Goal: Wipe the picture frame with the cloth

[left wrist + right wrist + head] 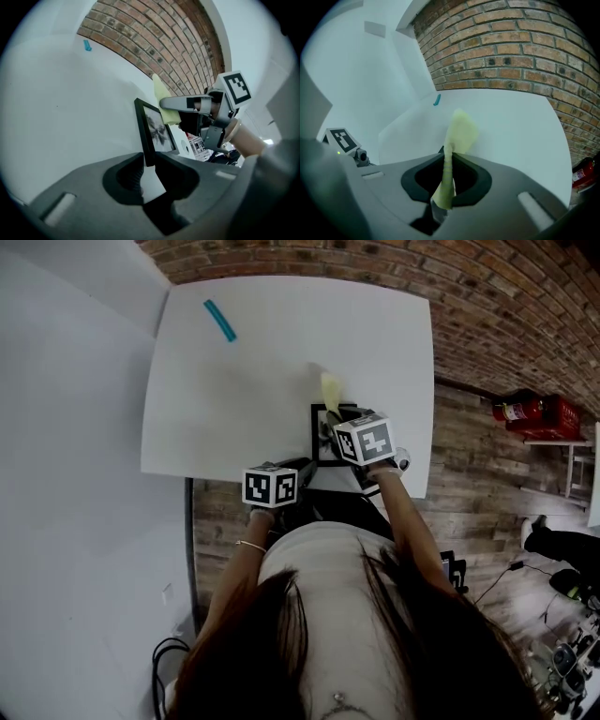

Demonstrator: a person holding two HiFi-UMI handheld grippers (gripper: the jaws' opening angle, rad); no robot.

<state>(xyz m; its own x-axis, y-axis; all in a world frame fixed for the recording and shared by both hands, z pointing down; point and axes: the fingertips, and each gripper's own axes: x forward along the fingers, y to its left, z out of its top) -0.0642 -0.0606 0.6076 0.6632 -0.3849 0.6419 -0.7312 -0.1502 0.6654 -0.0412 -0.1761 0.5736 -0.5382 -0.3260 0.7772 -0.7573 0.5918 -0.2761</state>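
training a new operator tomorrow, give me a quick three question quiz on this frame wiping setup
1. True or false: the left gripper is shut on the edge of the picture frame.
2. What does the right gripper hold? a) a sponge b) a yellow cloth c) nothing
3. In the head view, what lies alone near the far left corner of the white table?

Key
1. True: the frame's black edge sits clamped between its jaws.
2. b: the cloth is pinched between its jaws and sticks out beyond them.
3. A small teal stick, perhaps a marker.
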